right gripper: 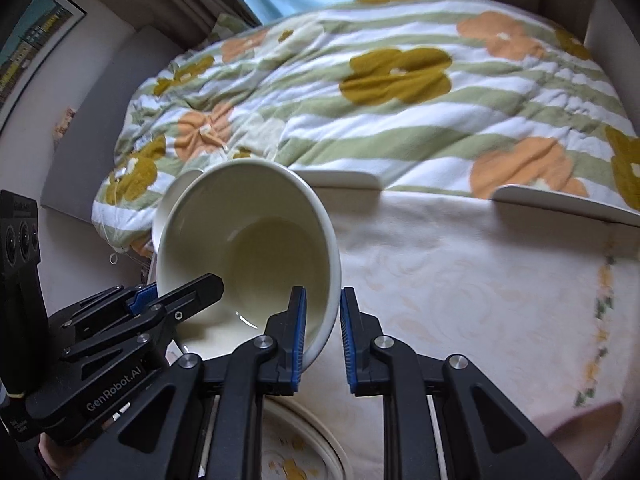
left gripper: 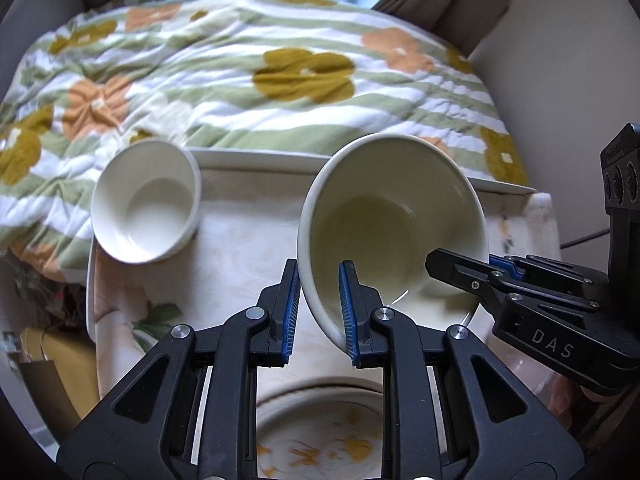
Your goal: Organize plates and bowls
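From the left wrist camera, the left gripper (left gripper: 319, 312) has its two blue-padded fingers set either side of the near rim of a cream bowl (left gripper: 394, 220), one finger outside the wall and one inside; the gap looks a little wider than the wall, so I cannot tell whether it truly pinches. The bowl is tipped, its mouth facing the camera, over a pale cloth-covered table (left gripper: 240, 248). At about ten o'clock from it a smaller white bowl (left gripper: 146, 200) sits upright near the table's far left edge, well apart. At three o'clock the right gripper (left gripper: 476, 270) reaches in, one black finger lying inside the bowl and a blue pad just outside the rim. Below the fingers, at six o'clock, a plate with orange flower marks (left gripper: 320, 436) shows. A flowered quilt (left gripper: 280, 72) lies beyond the table. From the right wrist camera, the same bowl (right gripper: 248, 240) fills the centre left; the right gripper (right gripper: 323, 340) straddles its near rim, the left finger against the inner wall, the right finger standing clear of the outside, so it is parted and not closed on it. The left gripper (right gripper: 180, 290) comes in at nine o'clock over the bowl's rim. The small white bowl is out of this view; a framed picture (right gripper: 36, 36) on the wall at ten o'clock appears only here.
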`<state>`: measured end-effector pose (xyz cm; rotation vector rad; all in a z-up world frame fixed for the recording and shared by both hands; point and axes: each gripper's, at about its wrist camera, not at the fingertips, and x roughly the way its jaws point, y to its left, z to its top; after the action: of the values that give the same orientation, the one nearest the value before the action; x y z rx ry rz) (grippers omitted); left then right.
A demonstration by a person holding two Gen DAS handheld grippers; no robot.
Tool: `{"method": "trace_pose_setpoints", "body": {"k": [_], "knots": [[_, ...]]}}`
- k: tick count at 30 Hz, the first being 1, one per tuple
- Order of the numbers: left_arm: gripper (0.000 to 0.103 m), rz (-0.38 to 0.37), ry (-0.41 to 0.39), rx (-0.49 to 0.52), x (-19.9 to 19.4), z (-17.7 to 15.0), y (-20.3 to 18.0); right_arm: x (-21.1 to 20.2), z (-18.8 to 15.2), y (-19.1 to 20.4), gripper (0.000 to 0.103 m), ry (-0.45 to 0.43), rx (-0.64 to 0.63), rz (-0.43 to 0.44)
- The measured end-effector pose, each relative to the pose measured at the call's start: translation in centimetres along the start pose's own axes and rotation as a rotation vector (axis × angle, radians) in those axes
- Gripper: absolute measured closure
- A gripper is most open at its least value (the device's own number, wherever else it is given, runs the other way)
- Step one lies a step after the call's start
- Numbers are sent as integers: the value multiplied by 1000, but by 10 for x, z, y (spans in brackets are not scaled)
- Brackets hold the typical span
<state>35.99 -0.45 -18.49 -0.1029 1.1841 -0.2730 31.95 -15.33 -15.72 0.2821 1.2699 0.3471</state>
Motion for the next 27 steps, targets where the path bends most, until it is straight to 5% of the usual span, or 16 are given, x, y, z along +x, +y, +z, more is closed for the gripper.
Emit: {"method": "trace_pose_setpoints", "body": {"k": [17,27], "knots": [[86,-122,13,144,-17,-85,-220,-142,-113,-141,88,-112,94,-87],[86,-127,177,240,30,-125,-266,-141,-166,-199,88,-61,205,-101]]}}
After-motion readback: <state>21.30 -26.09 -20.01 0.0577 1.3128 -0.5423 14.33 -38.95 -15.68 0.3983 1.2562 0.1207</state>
